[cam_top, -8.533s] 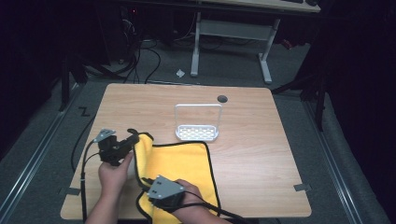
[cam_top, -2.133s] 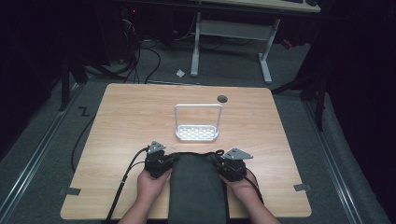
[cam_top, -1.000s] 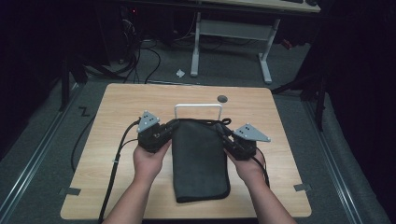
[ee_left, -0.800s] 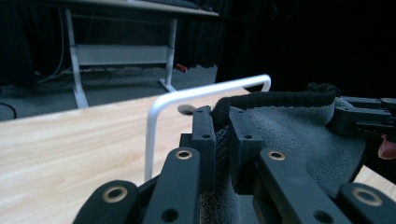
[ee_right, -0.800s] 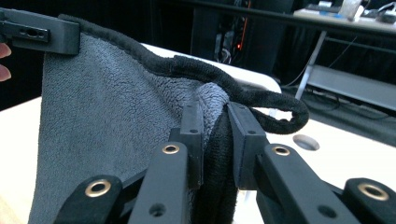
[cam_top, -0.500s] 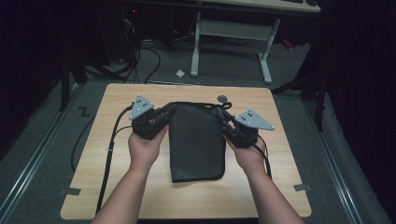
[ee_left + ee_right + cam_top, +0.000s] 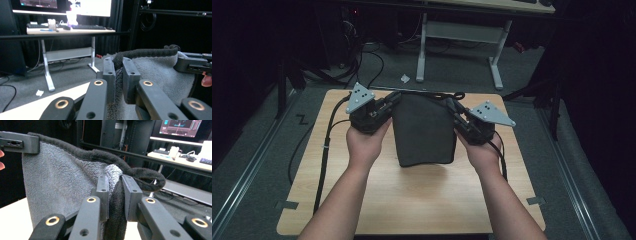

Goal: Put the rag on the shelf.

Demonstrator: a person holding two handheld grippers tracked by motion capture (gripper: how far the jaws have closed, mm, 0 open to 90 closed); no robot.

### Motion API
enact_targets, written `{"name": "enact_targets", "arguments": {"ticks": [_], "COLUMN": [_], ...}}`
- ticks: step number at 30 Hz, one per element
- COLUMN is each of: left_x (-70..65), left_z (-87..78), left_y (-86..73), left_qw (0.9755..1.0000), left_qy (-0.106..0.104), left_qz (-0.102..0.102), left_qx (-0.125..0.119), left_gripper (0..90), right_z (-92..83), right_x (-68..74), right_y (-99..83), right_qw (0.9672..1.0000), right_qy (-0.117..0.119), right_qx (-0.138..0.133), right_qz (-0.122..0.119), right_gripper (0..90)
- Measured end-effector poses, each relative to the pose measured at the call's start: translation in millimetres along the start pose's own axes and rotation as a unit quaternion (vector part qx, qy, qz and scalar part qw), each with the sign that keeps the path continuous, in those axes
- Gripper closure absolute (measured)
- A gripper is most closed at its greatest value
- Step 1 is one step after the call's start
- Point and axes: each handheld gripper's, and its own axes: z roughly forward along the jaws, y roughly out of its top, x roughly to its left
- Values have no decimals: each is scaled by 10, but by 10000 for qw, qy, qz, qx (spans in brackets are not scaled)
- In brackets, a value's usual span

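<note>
We see a dim room with grey carpet floor (image 7: 257, 150), black curtains (image 7: 122, 25), a white-legged desk (image 7: 457, 45) carrying monitors (image 7: 92, 6) and a keyboard (image 7: 87, 27).

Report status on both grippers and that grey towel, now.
Left hand-held gripper and right hand-held gripper both shut on top corners of the grey towel. Towel hanging above the table. Nothing in the way.

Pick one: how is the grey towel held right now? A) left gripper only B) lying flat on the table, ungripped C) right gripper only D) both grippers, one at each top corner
D: the left gripper and right gripper each pinch a top corner of the grey towel, which hangs between them above the table.
</note>
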Motion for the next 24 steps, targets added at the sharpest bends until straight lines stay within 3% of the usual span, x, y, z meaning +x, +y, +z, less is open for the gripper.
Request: {"name": "enact_targets", "arguments": {"ticks": [14,24], "left_x": [51,194], "left_z": [60,283], "left_y": [176,251], "left_qw": [9998,9992], "left_qy": [69,203], "left_qz": [177,322], "left_qx": [-31,94], "left_gripper": [828,828], "right_z": [69,273], "right_x": [-42,-150], "right_y": [189,220], "right_qw": [9999,9999], "right_qy": [-63,-78], "right_qx": [-89,-49], "right_qz": [-72,66], "right_gripper": [781,781]}}
